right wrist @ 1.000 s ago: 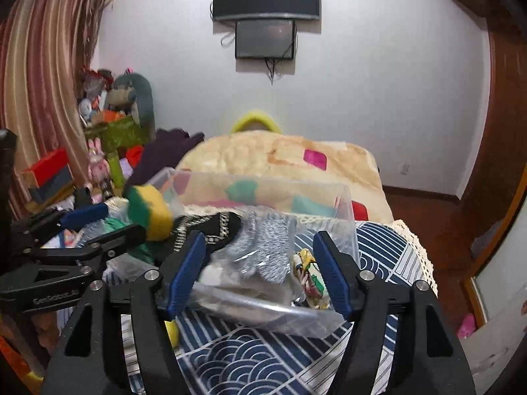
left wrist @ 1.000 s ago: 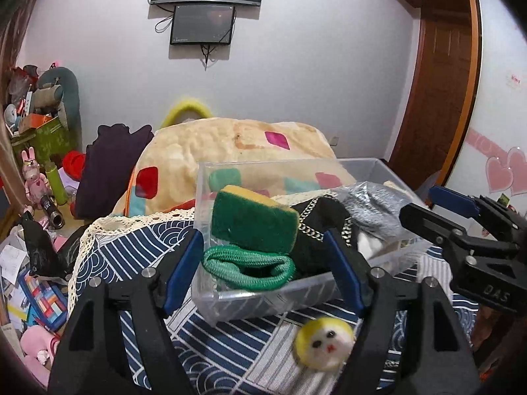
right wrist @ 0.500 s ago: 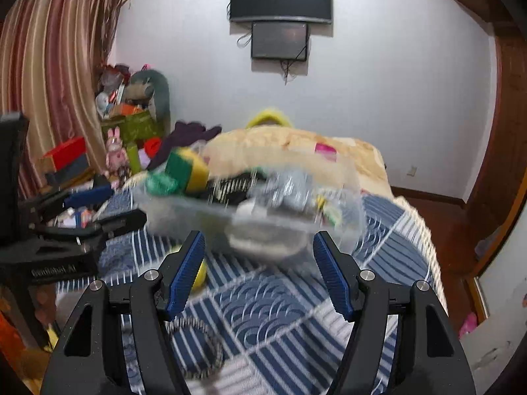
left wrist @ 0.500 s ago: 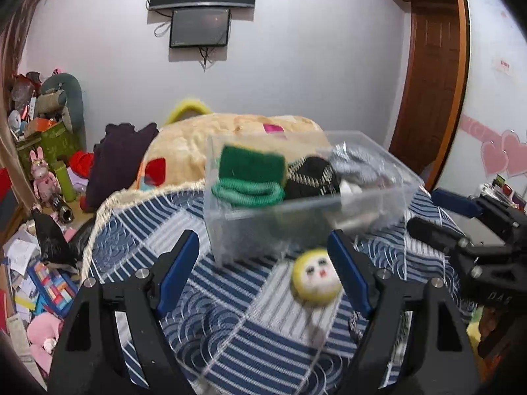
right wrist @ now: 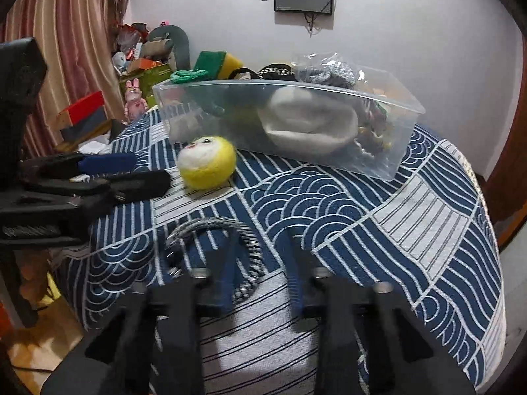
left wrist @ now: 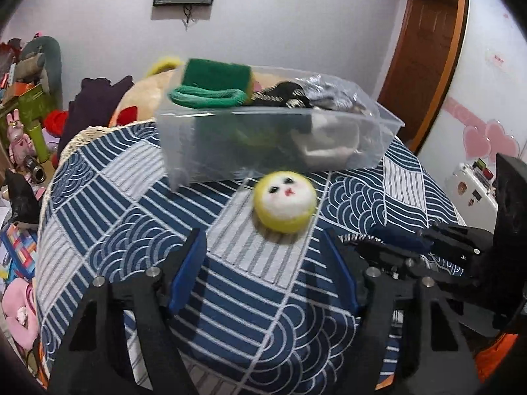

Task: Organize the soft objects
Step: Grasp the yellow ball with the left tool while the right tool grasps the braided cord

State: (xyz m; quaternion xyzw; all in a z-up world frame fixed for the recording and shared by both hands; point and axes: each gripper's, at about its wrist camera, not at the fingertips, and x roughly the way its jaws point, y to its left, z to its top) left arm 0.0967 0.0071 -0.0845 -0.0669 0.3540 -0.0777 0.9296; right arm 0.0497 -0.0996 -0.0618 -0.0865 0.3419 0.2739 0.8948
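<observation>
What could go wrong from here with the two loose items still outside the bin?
1. The round yellow plush sits free on the cloth; an off-center pinch by the left gripper could roll it.
2. The braided headband lies flat under the right gripper, so its fingers may snag the tablecloth.
3. The clear bin is already heaped; the sponge on top may spill.

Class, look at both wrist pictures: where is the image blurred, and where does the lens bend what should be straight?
Left wrist view: the green sponge and bin rim look smeared; the tablecloth bulges like a dome. Right wrist view: the right gripper jaws are motion-blurred, the yellow plush ball soft-edged, the curtain bowed near the dark corners.
</observation>
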